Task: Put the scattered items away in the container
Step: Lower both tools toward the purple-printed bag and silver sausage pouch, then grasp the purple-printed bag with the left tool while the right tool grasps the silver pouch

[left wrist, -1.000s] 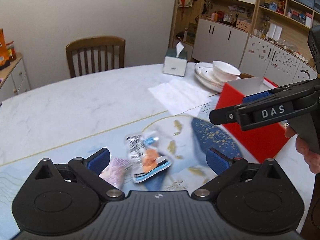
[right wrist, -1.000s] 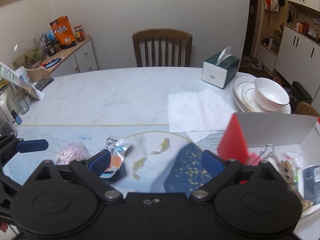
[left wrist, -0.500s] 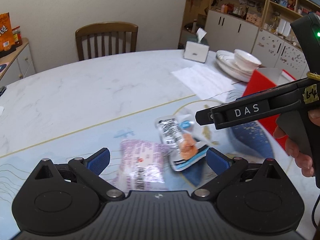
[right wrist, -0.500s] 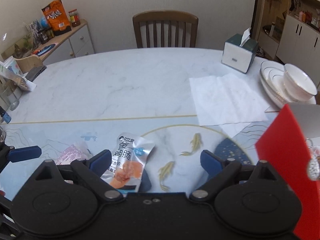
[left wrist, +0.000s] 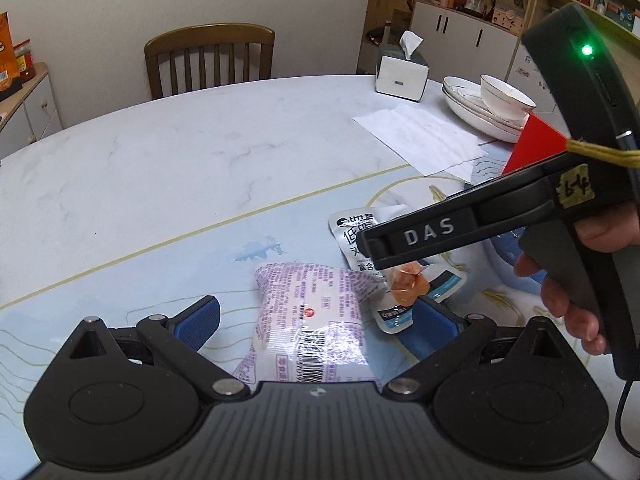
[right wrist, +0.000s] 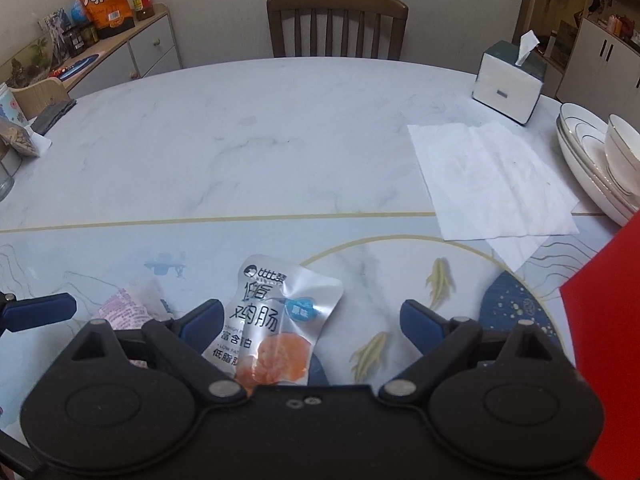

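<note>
Purple-printed snack packet (left wrist: 310,316), silver sausage pouch (right wrist: 276,320) beside

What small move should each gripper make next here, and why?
Probably lower both and shut them. The left gripper is open with the purple packet between its fingers; the right gripper is open over the silver sausage pouch. Both packets lie flat on the table, outside the red container.
</note>
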`<state>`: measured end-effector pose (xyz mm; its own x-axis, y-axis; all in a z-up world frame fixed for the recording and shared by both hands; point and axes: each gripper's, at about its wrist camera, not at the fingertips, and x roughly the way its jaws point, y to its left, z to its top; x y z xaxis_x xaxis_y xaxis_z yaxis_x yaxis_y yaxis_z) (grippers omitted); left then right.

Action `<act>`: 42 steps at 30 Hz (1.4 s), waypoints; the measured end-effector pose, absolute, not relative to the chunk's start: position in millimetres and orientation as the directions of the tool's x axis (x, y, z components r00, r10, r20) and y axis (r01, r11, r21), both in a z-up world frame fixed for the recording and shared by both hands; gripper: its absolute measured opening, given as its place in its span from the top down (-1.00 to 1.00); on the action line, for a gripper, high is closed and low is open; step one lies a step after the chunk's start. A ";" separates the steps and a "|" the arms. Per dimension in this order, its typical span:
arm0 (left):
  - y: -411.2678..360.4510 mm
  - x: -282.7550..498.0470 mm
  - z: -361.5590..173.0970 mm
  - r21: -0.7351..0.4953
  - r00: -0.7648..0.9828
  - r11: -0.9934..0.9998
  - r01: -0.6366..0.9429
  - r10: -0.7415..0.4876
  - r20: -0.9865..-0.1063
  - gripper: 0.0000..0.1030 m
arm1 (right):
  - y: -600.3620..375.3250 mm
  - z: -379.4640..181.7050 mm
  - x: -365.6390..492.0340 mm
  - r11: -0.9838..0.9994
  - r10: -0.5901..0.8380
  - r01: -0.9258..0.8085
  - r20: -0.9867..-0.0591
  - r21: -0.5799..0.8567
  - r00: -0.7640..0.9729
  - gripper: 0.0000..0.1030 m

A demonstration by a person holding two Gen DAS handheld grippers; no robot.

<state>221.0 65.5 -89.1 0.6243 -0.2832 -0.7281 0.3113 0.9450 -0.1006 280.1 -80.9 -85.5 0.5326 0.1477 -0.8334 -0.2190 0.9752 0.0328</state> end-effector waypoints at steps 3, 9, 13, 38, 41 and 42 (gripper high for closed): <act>68.9 222.1 -91.4 -0.108 0.623 0.946 0.306 -0.285 -0.728 -0.99 | -76.2 -89.8 283.2 0.975 0.139 -0.222 -0.838 0.022 0.527 -0.82; 76.1 223.9 -96.2 -0.137 0.616 0.944 0.301 -0.302 -0.727 -0.98 | -75.0 -94.5 286.5 0.975 0.136 -0.220 -0.843 0.022 0.520 -0.80; 79.0 225.3 -99.9 -0.149 0.614 0.946 0.287 -0.302 -0.730 -0.98 | -71.7 -97.3 286.2 0.973 0.146 -0.228 -0.847 0.031 0.511 -0.77; 65.5 218.1 -100.5 -0.095 0.598 0.941 0.326 -0.283 -0.750 -0.05 | -59.9 -92.7 278.2 0.951 0.171 -0.308 -0.853 0.013 0.494 -0.08; 66.6 215.7 -100.0 -0.100 0.595 0.944 0.316 -0.279 -0.754 -0.05 | -63.3 -92.1 274.1 0.950 0.169 -0.312 -0.854 0.008 0.492 -0.06; 67.0 214.5 -99.9 -0.103 0.594 0.945 0.312 -0.278 -0.755 -0.04 | -65.2 -91.7 272.6 0.951 0.168 -0.311 -0.854 0.008 0.492 0.03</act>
